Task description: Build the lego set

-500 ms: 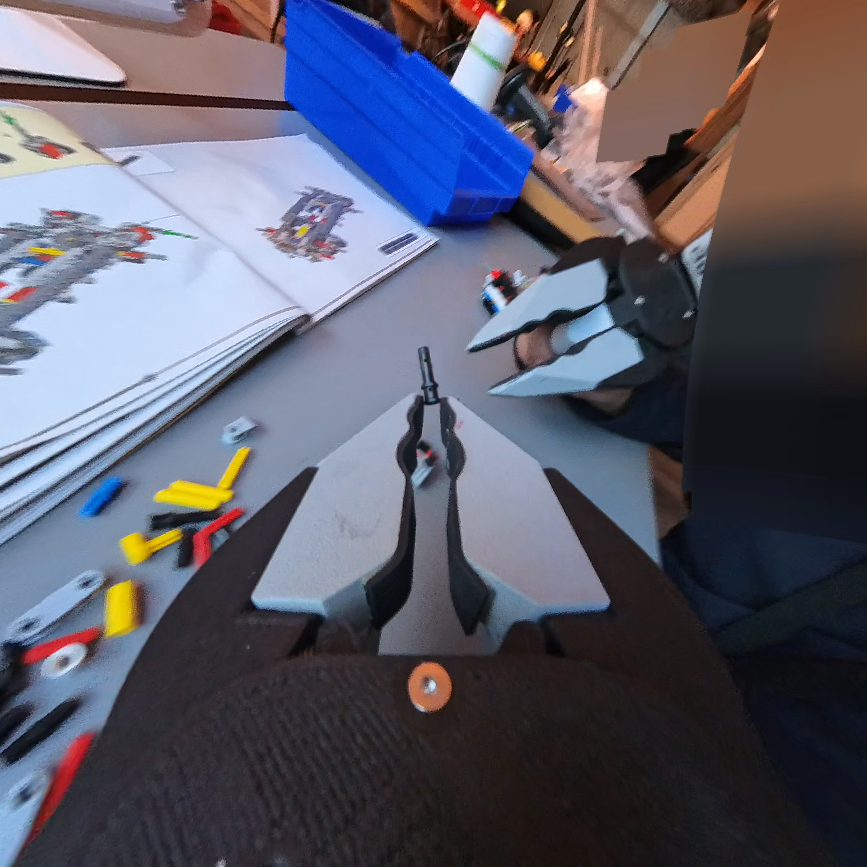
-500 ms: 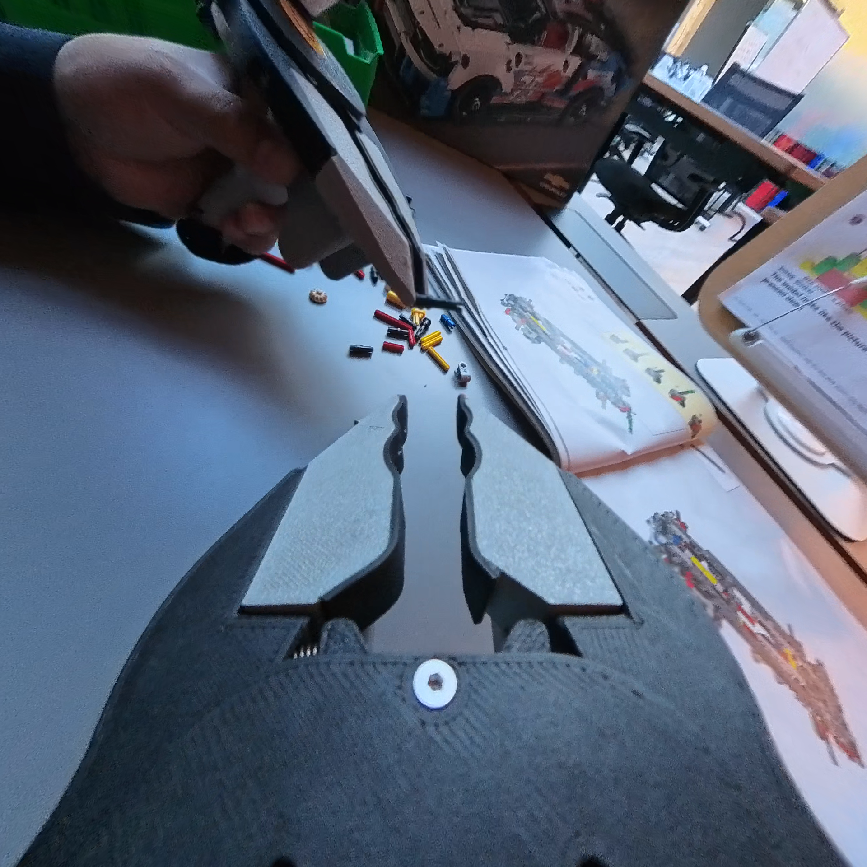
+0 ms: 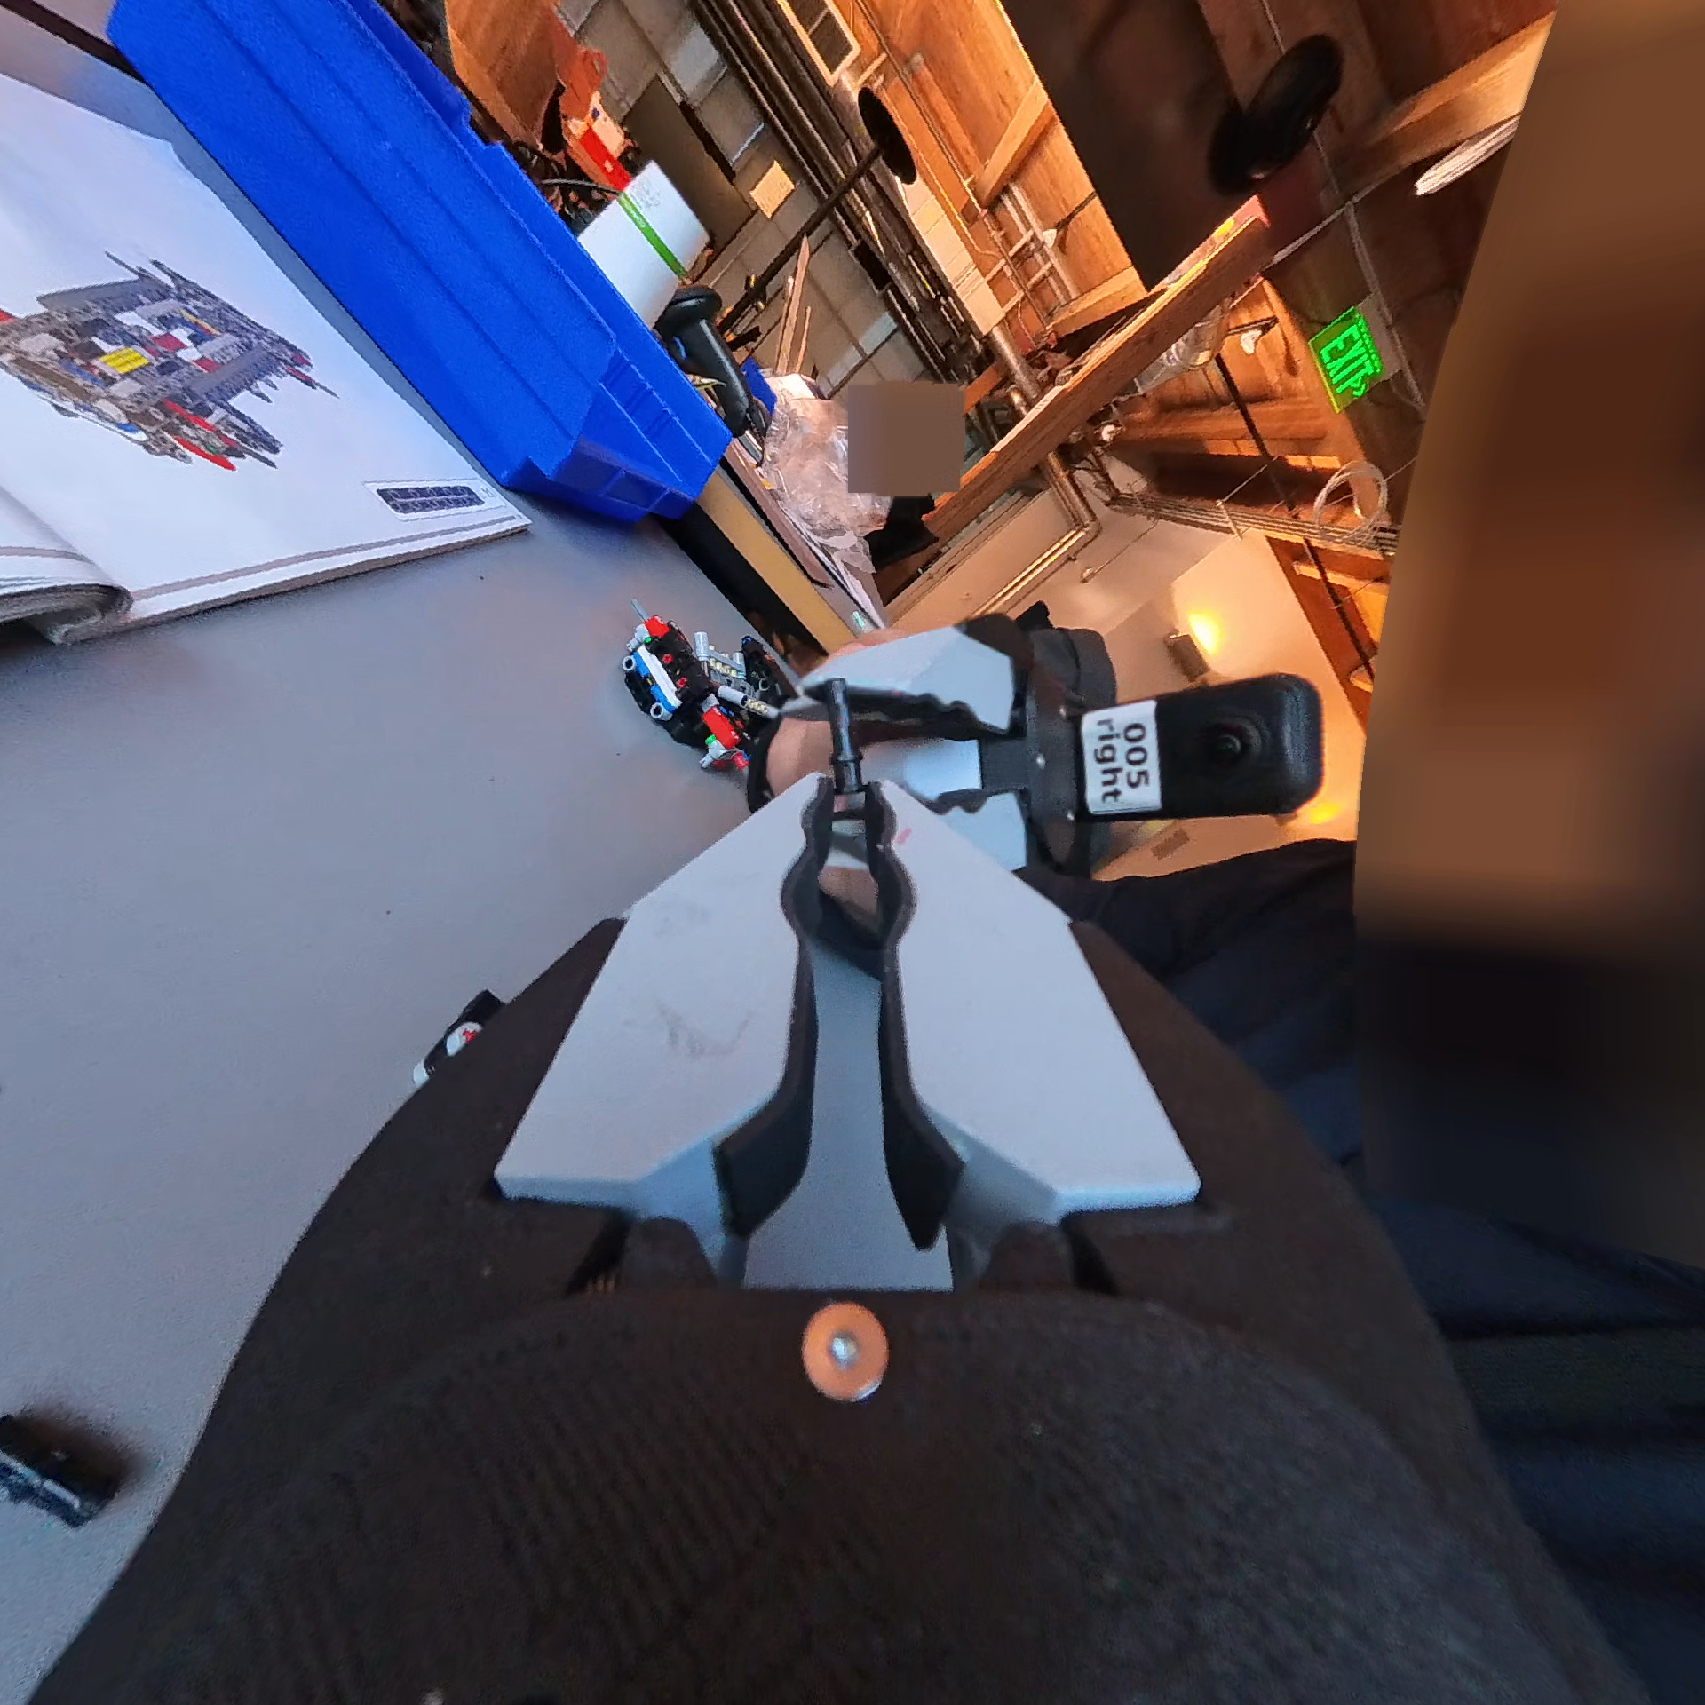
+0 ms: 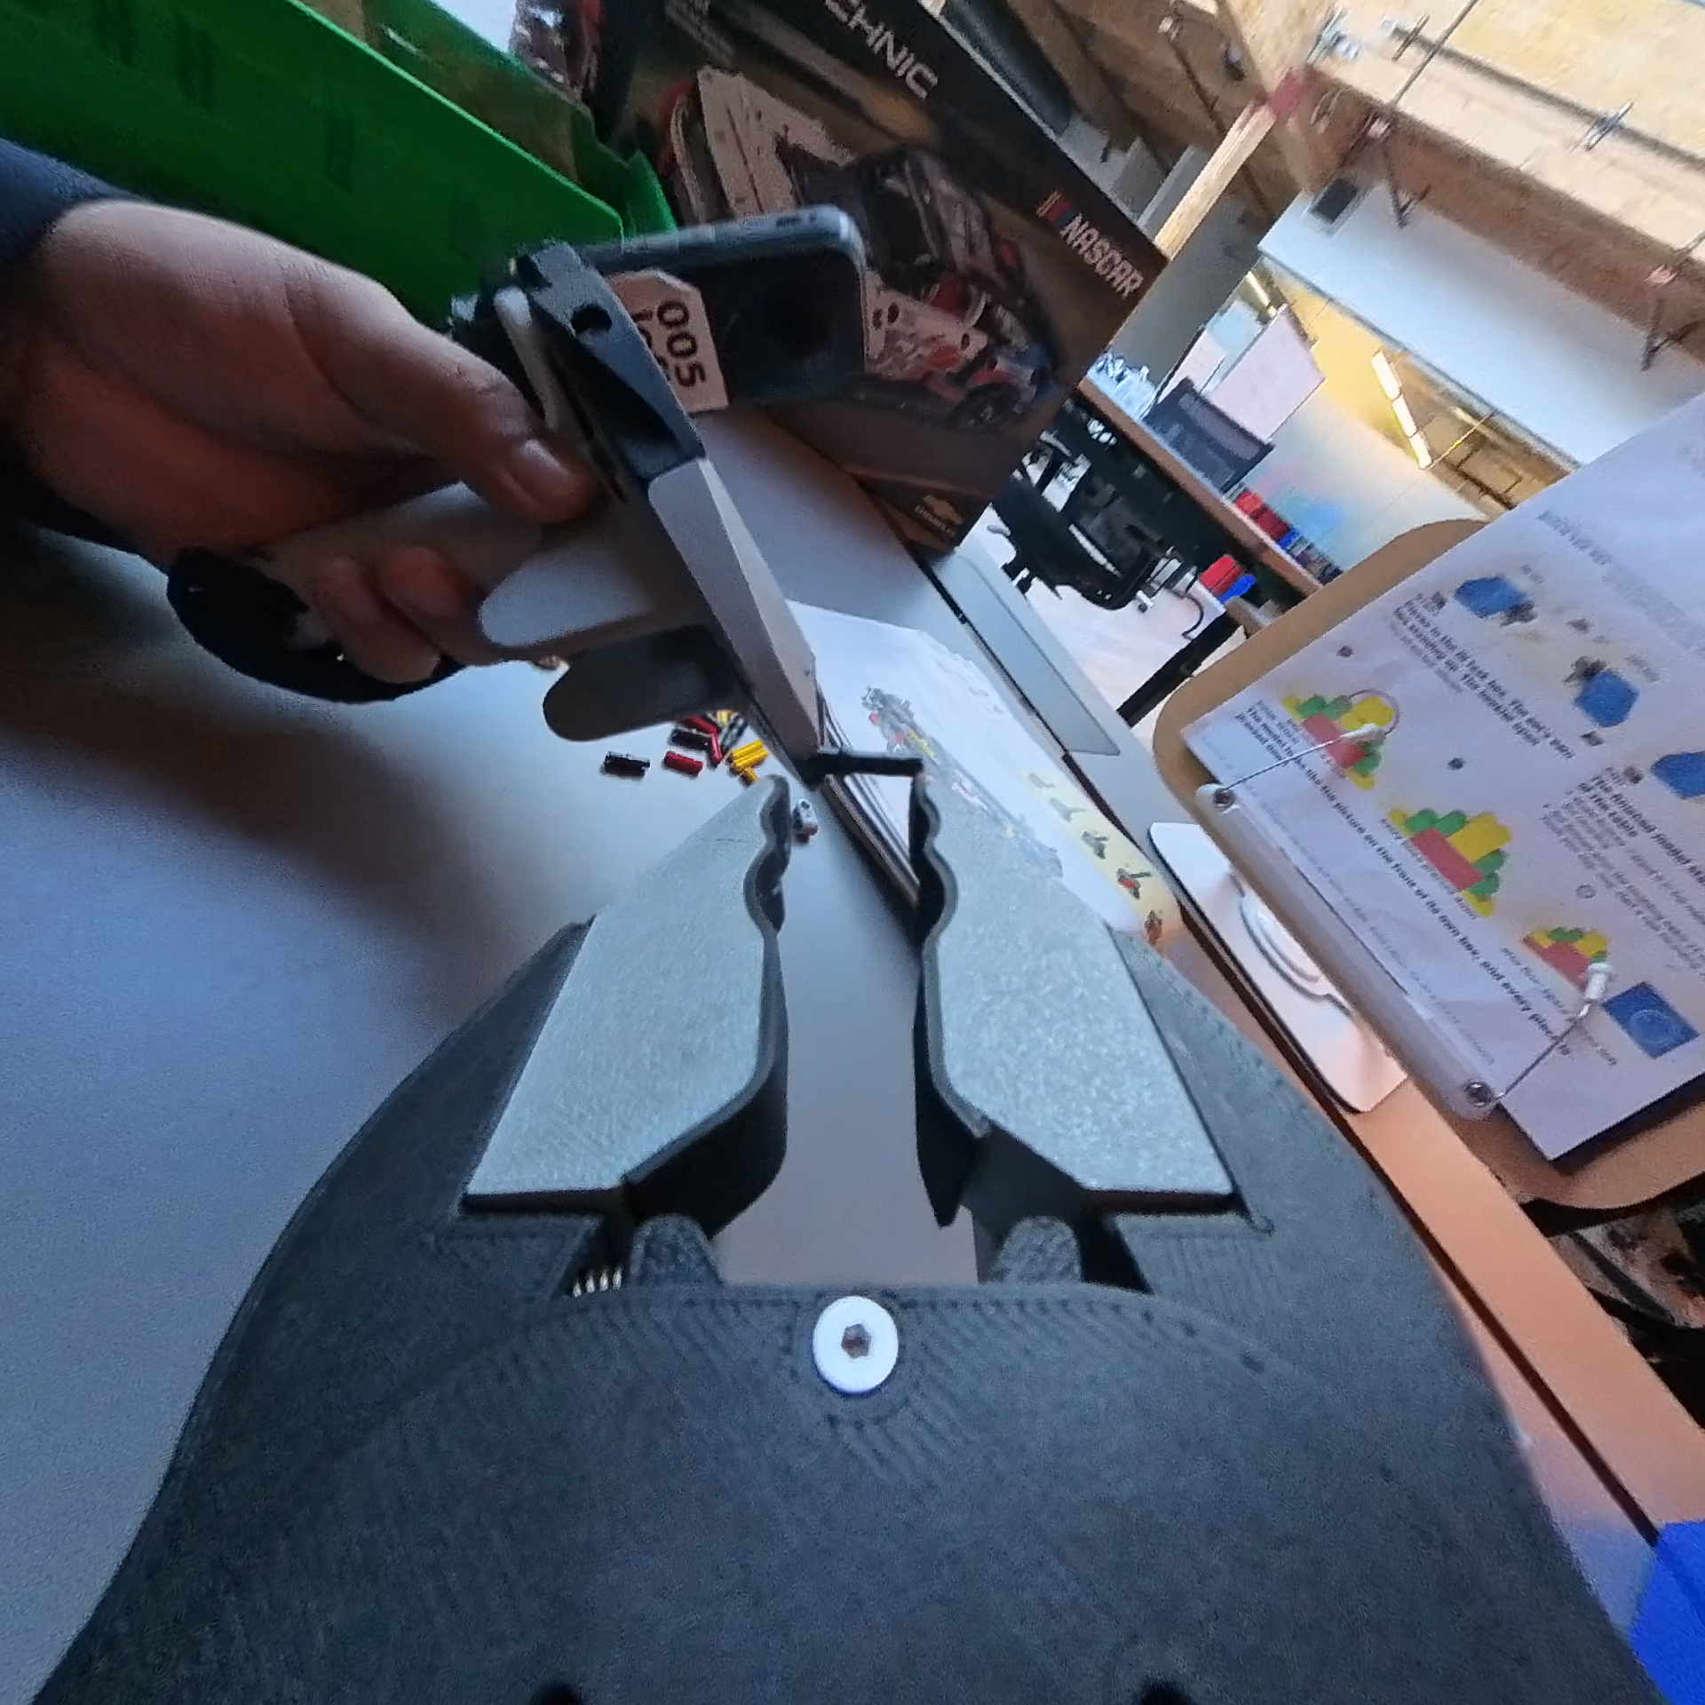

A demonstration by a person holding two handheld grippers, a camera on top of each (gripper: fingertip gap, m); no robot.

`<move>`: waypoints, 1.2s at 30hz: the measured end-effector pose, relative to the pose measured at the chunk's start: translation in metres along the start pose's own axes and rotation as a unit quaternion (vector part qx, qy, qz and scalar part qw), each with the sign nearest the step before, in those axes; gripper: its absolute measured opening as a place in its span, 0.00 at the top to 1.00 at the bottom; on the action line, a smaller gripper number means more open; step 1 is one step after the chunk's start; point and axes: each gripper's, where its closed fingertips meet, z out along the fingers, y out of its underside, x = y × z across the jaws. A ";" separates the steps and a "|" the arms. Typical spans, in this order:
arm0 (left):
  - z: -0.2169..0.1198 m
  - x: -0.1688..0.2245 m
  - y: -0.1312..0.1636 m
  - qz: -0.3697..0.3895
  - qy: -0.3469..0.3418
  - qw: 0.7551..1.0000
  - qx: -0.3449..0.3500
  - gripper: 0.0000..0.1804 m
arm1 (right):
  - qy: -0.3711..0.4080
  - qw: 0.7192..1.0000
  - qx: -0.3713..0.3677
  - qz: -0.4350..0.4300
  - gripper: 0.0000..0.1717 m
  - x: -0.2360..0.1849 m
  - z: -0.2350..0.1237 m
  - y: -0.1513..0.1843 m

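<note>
Left gripper [image 3: 841, 801] clamped on black pin [image 3: 838, 729] – pin's long axis sticks straight out past tips, held above grey table [image 3: 277, 830]. Right gripper [image 4: 853, 803] jaws apart, empty – pin's free end just beside its fingertips [image 4: 921, 812], crosswise to them.

Each gripper is viewed closely from behind its own fingers; the grey table [image 3: 277, 830] and open booklet [image 4: 969, 738] are shared.

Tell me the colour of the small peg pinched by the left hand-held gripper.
Black. The peg shows best in the left wrist view, sticking out beyond the fingertips.
</note>
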 end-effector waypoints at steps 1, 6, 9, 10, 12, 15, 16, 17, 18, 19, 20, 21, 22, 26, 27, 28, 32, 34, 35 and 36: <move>-0.001 0.000 -0.001 -0.005 0.004 1.000 0.003 0.97 | 0.003 1.000 0.002 -0.001 0.87 0.000 0.000 -0.001; -0.002 0.000 -0.001 -0.022 0.013 1.000 0.009 0.98 | 0.007 1.000 0.002 0.001 0.87 0.001 0.002 -0.002; -0.001 0.001 0.001 -0.032 0.019 0.999 0.009 0.98 | 0.016 1.000 0.009 0.003 0.83 0.005 0.001 -0.004; -0.001 0.001 0.002 -0.035 0.021 0.999 0.009 0.98 | 0.011 1.000 0.010 0.005 0.84 0.004 0.001 -0.004; -0.001 0.000 0.003 -0.041 0.021 0.999 0.009 0.98 | 0.006 1.000 0.009 -0.001 0.85 0.001 0.001 -0.003; -0.001 -0.003 0.006 -0.049 0.017 0.999 0.002 0.97 | -0.002 1.000 -0.001 -0.013 0.87 -0.003 0.002 0.000; 0.000 -0.003 0.006 -0.052 0.019 0.998 0.001 0.98 | -0.004 1.000 -0.001 -0.012 0.87 -0.003 0.001 0.000; 0.000 -0.003 0.006 -0.056 0.024 0.998 0.000 0.97 | -0.006 1.000 0.000 -0.009 0.88 -0.003 0.001 0.000; 0.000 -0.002 0.006 -0.061 0.028 0.998 -0.002 0.97 | -0.010 1.000 0.003 -0.005 0.88 -0.003 0.000 0.000; 0.000 -0.002 0.007 -0.063 0.028 0.998 -0.007 0.97 | -0.016 1.000 0.005 0.000 0.88 -0.004 0.000 0.000; 0.000 -0.004 0.009 -0.061 0.020 0.998 -0.015 0.97 | -0.026 1.000 0.002 0.008 0.88 -0.005 0.000 0.003; 0.000 -0.008 0.011 -0.052 0.003 0.998 -0.024 0.97 | -0.038 0.999 -0.006 0.015 0.88 -0.007 0.001 0.006; 0.000 -0.013 0.013 -0.036 -0.019 0.999 -0.035 0.98 | -0.051 0.998 -0.014 0.020 0.88 -0.008 0.002 0.011; -0.016 -0.042 0.023 0.085 -0.148 0.977 -0.128 0.84 | -0.092 0.991 -0.093 0.024 0.88 -0.010 0.003 0.048; -0.025 -0.055 0.027 0.128 -0.196 0.958 -0.165 0.82 | -0.121 0.985 -0.114 0.040 0.88 -0.016 0.002 0.057; -0.033 -0.068 0.030 0.170 -0.242 0.935 -0.197 0.79 | -0.140 0.979 -0.137 0.059 0.88 -0.019 0.001 0.066; -0.032 -0.074 0.047 0.256 -0.251 0.889 -0.285 0.78 | -0.223 0.956 -0.136 0.132 0.88 -0.038 -0.003 0.067; -0.033 -0.079 0.052 0.300 -0.251 0.861 -0.325 0.78 | -0.248 0.949 -0.127 0.147 0.88 -0.045 -0.005 0.063; -0.035 -0.084 0.050 0.327 -0.261 0.844 -0.336 0.79 | -0.252 0.948 -0.129 0.146 0.88 -0.046 -0.005 0.064; -0.035 -0.088 0.049 0.349 -0.264 0.832 -0.343 0.81 | -0.257 0.947 -0.134 0.141 0.88 -0.049 -0.005 0.065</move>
